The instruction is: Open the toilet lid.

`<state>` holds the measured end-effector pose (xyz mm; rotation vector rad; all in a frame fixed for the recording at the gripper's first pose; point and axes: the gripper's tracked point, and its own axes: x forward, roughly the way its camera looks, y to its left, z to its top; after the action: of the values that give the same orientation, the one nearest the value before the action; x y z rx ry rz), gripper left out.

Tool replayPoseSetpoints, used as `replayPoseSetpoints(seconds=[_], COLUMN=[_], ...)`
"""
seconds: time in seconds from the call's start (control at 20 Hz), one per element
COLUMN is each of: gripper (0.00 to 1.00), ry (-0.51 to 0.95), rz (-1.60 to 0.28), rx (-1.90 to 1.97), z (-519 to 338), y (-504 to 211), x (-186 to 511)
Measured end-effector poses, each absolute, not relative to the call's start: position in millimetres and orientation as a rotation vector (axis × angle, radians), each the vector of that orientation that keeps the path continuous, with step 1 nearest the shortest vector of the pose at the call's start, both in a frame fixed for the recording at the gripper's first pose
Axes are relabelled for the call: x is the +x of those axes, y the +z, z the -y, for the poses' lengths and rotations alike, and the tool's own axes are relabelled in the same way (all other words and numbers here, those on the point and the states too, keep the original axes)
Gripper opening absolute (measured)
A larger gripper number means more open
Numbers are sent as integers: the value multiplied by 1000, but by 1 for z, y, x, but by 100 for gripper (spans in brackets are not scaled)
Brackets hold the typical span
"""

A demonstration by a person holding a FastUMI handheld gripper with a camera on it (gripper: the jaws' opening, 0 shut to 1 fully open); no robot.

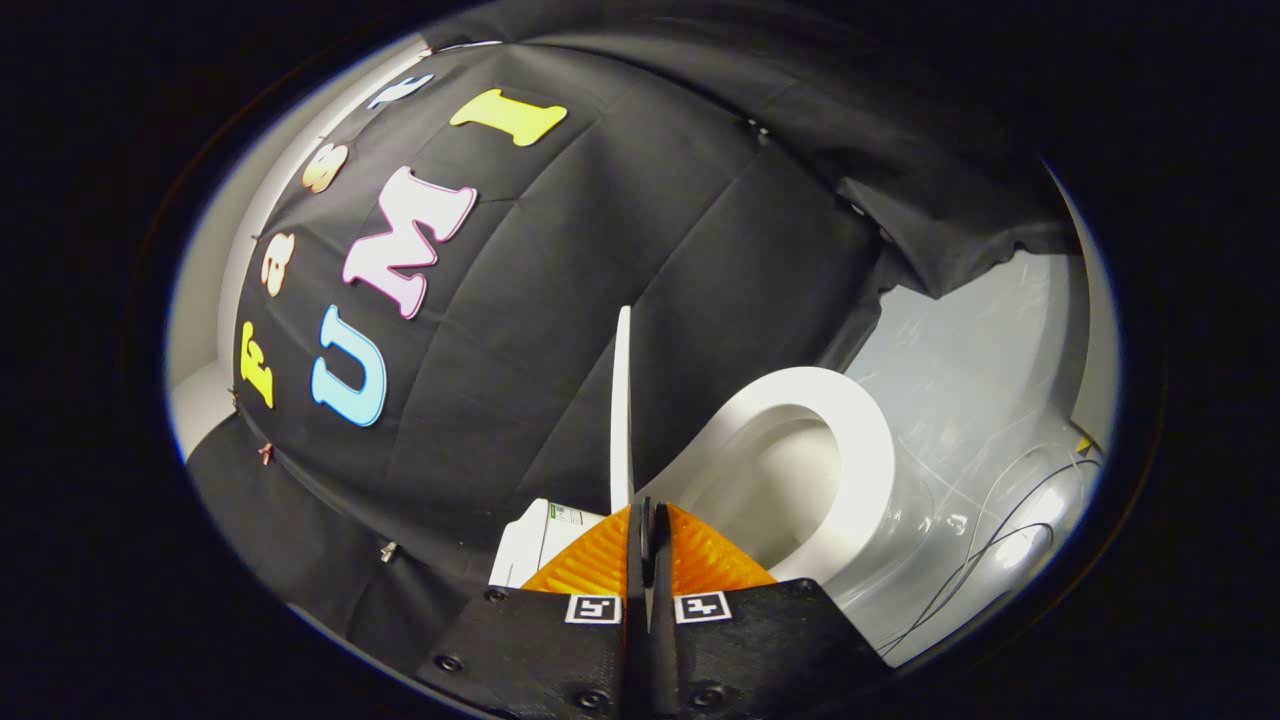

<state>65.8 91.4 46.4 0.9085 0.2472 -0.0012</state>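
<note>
The white toilet lid (621, 400) stands raised, seen edge-on as a thin blade running straight ahead from my fingertips. My gripper (645, 515) is shut on the lid's near edge, with the fingers pressed close together and only a narrow slit between them. To the right of the lid lies the white toilet seat (868, 420), an oval ring around the uncovered bowl (790, 480). The lid is well apart from the seat, roughly square to it.
A white part of the toilet with a label (545, 540) sits just left of my fingers. Black cloth hangs close behind the lid. Thin cables (1000, 540) trail over the glossy pale floor (960, 360) beyond the bowl.
</note>
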Motion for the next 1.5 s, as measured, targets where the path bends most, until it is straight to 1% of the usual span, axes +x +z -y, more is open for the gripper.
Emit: replayPoseSetpoints(seconds=[0.9,1.5], gripper=[5,5], ry=[10,12], rz=[-204,-179], rx=[571,318], z=[-196,-298], y=[134,169], x=[66,71])
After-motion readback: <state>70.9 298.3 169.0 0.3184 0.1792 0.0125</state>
